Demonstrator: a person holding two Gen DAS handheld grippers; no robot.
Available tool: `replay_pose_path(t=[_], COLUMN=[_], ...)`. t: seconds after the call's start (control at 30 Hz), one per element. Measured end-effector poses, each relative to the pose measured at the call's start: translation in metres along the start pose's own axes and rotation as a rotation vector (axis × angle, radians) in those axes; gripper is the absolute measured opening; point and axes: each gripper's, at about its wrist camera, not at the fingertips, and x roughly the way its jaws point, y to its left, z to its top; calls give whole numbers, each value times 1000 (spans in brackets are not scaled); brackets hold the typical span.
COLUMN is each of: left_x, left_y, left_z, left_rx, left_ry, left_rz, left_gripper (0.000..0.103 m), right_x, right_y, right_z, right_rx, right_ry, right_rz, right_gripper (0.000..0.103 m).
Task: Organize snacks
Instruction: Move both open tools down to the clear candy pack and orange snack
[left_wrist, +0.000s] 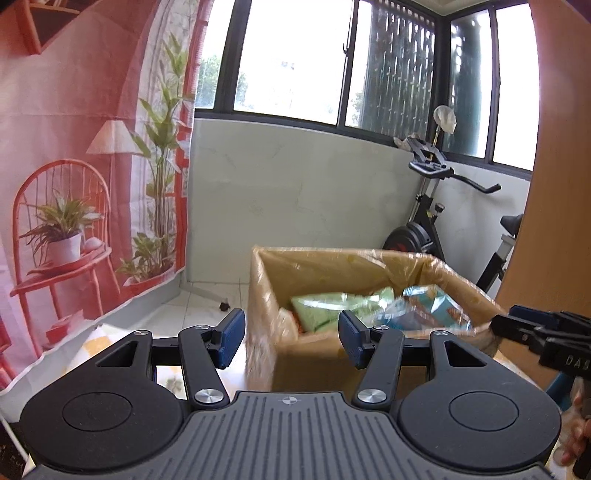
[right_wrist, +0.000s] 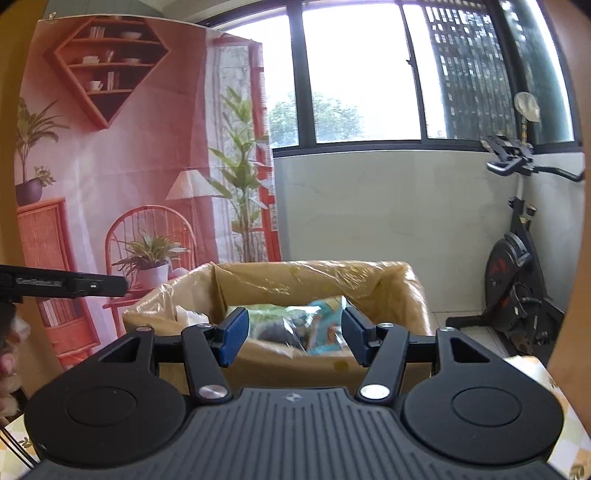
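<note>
A cardboard box (left_wrist: 317, 363) lined with clear plastic stands ahead and holds snack bags: a green bag (left_wrist: 325, 308) and a light blue bag (left_wrist: 424, 308). My left gripper (left_wrist: 291, 338) is open and empty, in front of the box's near left corner. In the right wrist view the same box (right_wrist: 388, 284) sits straight ahead, with the green bag (right_wrist: 266, 310) and blue bag (right_wrist: 325, 325) inside. My right gripper (right_wrist: 291, 338) is open and empty, just before the box's near wall. The right gripper shows at the right edge of the left wrist view (left_wrist: 535, 328), near the box's right rim.
A pink printed backdrop (left_wrist: 74, 166) hangs at the left. An exercise bike (left_wrist: 436, 221) stands at the back right under the windows, also in the right wrist view (right_wrist: 517, 280). A wooden panel (left_wrist: 554, 184) is at the right. A chequered cloth (right_wrist: 546, 387) covers the table.
</note>
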Motion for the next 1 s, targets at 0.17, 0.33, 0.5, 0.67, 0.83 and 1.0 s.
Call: replay_pose_path(t=[0.17, 0.33, 0.5, 0.67, 0.83, 1.0], left_x=[-14, -15, -10, -1, 11, 22], left_y=[14, 25, 30, 34, 37, 40], left_z=[-21, -42, -62, -78, -96, -110], left_rx=[-9, -21, -48, -55, -70, -87], left_ry=[34, 83, 132, 178, 231, 278], left_rz=[6, 20, 15, 13, 20, 20], left_gripper=[59, 59, 59, 59, 59, 59], right_x=[-19, -31, -32, -24, -9, 14], right_y=[-12, -27, -33, -29, -22, -19], right_z=[-13, -31, -54, -73, -101, -131], right_rx=[5, 23, 36, 1, -60, -126], right_ry=[13, 51, 109, 182, 291, 404], right_rz=[-17, -54, -76, -46, -11, 1], right_gripper=[59, 59, 59, 59, 59, 59])
